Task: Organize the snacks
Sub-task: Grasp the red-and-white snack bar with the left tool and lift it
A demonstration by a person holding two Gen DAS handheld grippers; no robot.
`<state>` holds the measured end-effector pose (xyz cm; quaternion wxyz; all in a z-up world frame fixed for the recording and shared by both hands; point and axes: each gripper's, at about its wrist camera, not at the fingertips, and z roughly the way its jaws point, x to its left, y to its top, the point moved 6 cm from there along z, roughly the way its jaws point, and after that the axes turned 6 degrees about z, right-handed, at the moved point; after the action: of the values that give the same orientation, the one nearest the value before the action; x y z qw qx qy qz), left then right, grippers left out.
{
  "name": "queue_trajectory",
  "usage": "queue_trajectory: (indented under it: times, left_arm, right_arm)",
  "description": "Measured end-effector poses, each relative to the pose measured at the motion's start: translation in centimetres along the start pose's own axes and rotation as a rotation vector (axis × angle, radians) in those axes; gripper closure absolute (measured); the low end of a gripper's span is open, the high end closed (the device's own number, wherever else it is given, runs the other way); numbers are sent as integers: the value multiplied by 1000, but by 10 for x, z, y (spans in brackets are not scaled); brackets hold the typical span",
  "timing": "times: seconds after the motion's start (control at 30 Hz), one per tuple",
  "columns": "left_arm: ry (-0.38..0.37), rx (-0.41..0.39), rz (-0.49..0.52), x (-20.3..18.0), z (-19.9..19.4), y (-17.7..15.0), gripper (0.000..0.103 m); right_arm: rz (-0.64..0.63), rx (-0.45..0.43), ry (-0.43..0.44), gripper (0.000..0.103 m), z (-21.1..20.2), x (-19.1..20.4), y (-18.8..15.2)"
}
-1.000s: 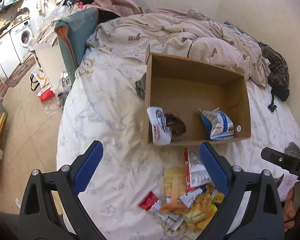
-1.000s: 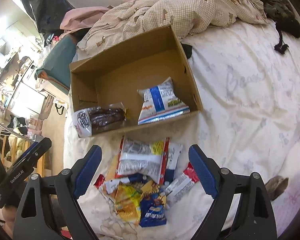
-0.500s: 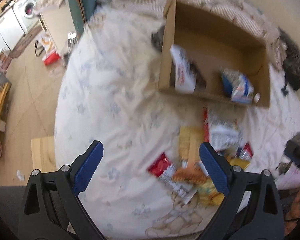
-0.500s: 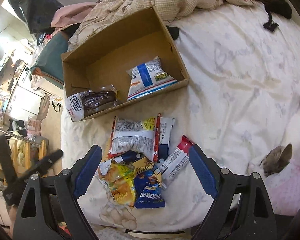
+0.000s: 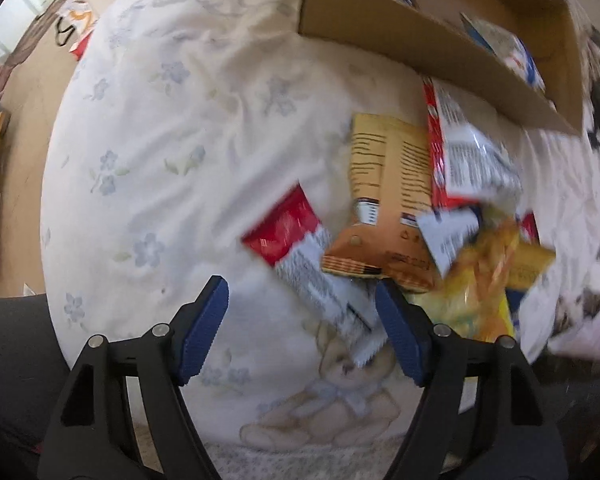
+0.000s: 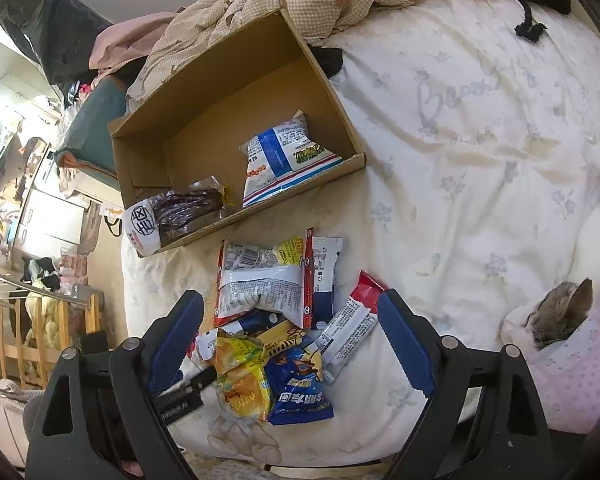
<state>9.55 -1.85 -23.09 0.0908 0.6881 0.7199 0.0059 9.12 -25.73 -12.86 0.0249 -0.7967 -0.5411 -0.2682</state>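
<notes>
Right wrist view gives the clearest layout: a loose pile of snack packets [image 6: 276,320] sits on the bed [image 6: 480,140] right in front of a cardboard box [image 6: 236,120]. The box lies on its side with the open face toward the pile, which I'd guess is so packets can be slid or dropped in without lifting over a wall. Two are already inside, a blue-and-white bag [image 6: 286,164] leaning toward the right end and a dark snack in clear wrap [image 6: 180,212] poking over the lip at the left corner.

The right gripper [image 6: 288,340] is spread wide and empty, hovering over the near end of the pile with a blue packet [image 6: 298,384] and a yellow one [image 6: 240,372] between its fingers.

The left gripper [image 5: 300,328] is also spread with nothing pinched. Its view is blurry, but a red-and-silver bar wrapper [image 5: 312,268] at the pile's left edge lies between its fingers, so that's probably its pick. Makes sense, since that wrapper sticks out on its own.

A cat [image 6: 560,312] is dozing at the bed's edge, well apart from the pile.
</notes>
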Motion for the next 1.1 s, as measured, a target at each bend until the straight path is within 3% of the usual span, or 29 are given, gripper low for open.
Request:
queue_trajectory:
  times: [0.33,0.43,0.6,0.77,0.93,1.1]
  left_arm:
    - [91,39,98,-20,17,-5,27]
    - [104,50,116,-17,21,-5,41]
    - [118,66,143,-9,16,-11,75]
    - [60,62,105,7,9,-20,76]
    - [60,-9,59,18,-15,-11,76]
    - [54,-162,75,15,-63,4,76]
  right_arm:
    - [6,-3,-21,12,1,-3,0]
    - [4,-4,-24,12,1,-3,0]
    - [6,-5,-21,12,0,-3,0]
    - [17,-2,-8,12,-1,-4,-1]
    - [20,-6,19,12,-5,-2,0]
    - [67,30,30,12,1,-13,0]
